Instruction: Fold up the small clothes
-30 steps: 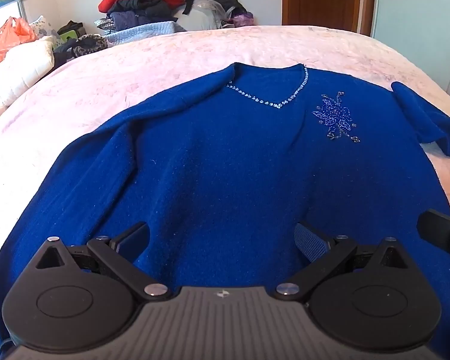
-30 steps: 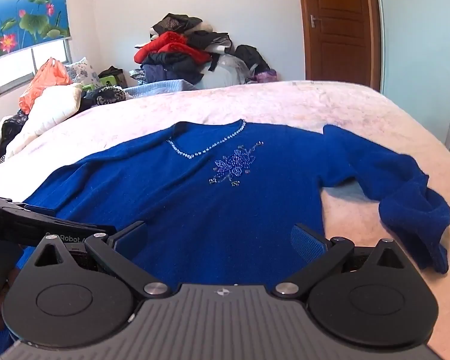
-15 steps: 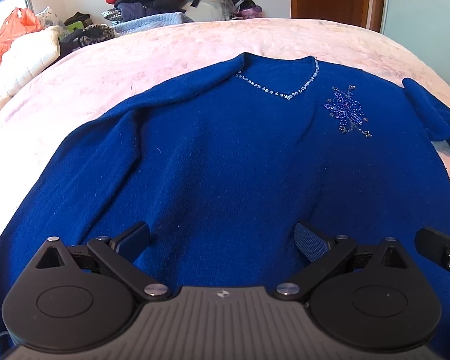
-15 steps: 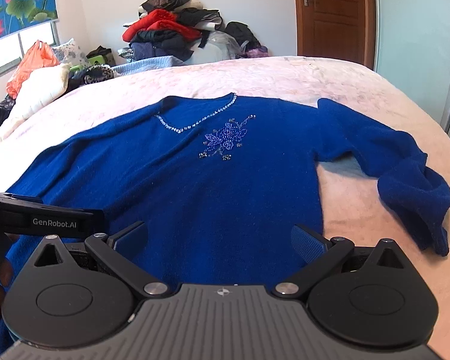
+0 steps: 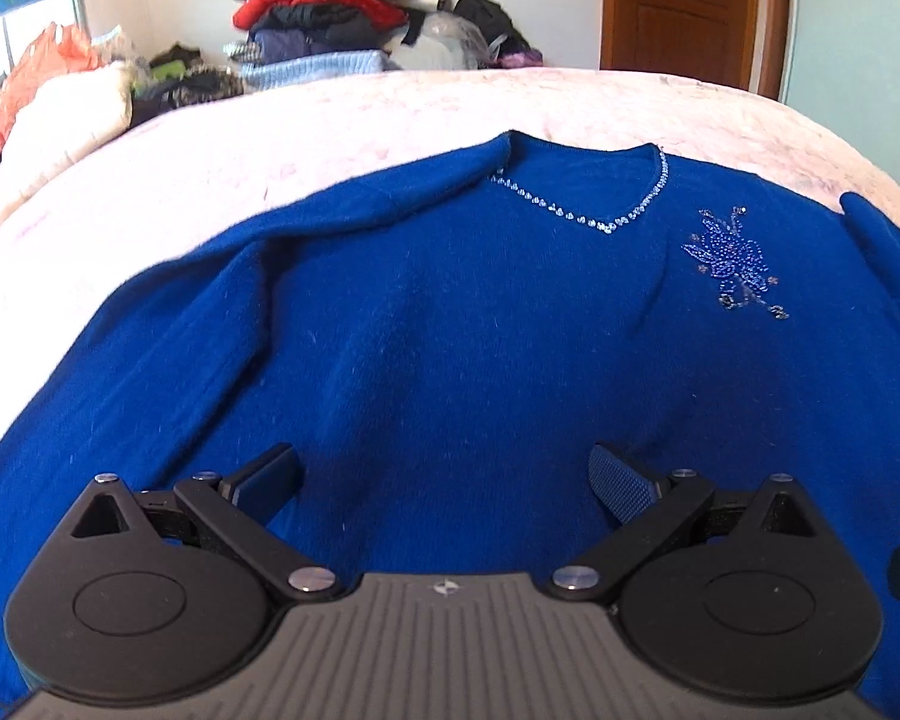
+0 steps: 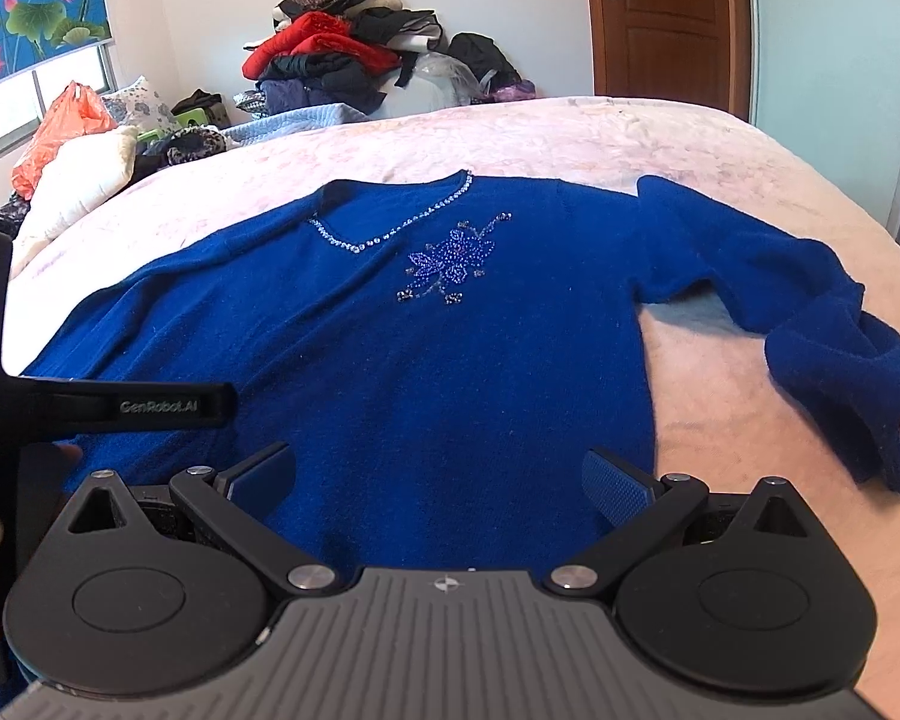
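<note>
Across the pink bed [image 6: 570, 138] a blue sweater [image 5: 450, 348] lies face up, beaded neckline [image 5: 600, 222] away from the cameras, spread flat so its folding edges are reachable. From the left, the left gripper [image 5: 444, 480] hovers over the hem, fingers wide and empty. Beside it the right gripper [image 6: 438, 480] does the same, ready to pinch. Farthest right, one sleeve [image 6: 822, 324] lies crumpled and probably needs straightening first.

Royal-blue sweater [image 6: 450, 360], silver-beaded neckline [image 6: 390, 231], blue beaded flower [image 6: 450, 261]; pale pink bedspread [image 6: 570, 138].
</note>
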A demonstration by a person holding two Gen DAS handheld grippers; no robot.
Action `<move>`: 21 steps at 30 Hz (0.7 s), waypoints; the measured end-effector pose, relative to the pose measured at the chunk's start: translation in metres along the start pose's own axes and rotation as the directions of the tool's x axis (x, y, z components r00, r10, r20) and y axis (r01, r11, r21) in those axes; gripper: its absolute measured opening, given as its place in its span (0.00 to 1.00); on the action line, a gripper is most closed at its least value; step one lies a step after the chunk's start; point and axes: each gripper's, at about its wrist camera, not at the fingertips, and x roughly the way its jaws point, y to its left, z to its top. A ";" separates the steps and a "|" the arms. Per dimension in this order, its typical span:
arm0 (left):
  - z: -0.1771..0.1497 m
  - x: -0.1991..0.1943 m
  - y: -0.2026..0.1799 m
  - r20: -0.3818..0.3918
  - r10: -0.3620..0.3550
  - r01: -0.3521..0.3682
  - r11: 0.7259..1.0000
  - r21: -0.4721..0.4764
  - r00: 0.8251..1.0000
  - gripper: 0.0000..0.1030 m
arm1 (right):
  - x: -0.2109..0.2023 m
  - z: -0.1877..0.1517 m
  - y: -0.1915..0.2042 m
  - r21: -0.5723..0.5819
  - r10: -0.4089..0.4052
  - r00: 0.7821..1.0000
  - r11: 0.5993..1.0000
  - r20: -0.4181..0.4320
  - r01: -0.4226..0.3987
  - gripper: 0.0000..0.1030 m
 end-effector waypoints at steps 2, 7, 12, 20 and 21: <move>-0.003 0.002 -0.001 0.022 0.002 -0.002 1.000 0.001 1.000 1.00 | 0.001 0.000 0.000 0.000 0.005 1.000 1.000 -0.001 -0.005 1.00; -0.018 0.001 0.002 0.112 -0.003 0.007 0.999 -0.037 0.994 1.00 | 0.001 0.000 -0.001 0.003 0.007 1.000 1.000 -0.002 -0.006 1.00; -0.016 0.001 0.003 0.112 -0.006 0.010 0.999 -0.041 0.994 1.00 | 0.001 0.000 -0.001 0.008 0.010 1.000 1.000 -0.006 -0.010 1.00; -0.016 0.001 0.005 0.108 -0.018 0.024 0.998 -0.052 0.994 1.00 | 0.001 0.001 -0.003 0.013 0.010 1.000 1.000 -0.003 -0.010 1.00; -0.017 0.000 0.006 0.108 -0.017 0.022 0.998 -0.051 0.994 1.00 | 0.001 0.001 -0.003 0.014 0.011 1.000 1.000 -0.005 -0.011 1.00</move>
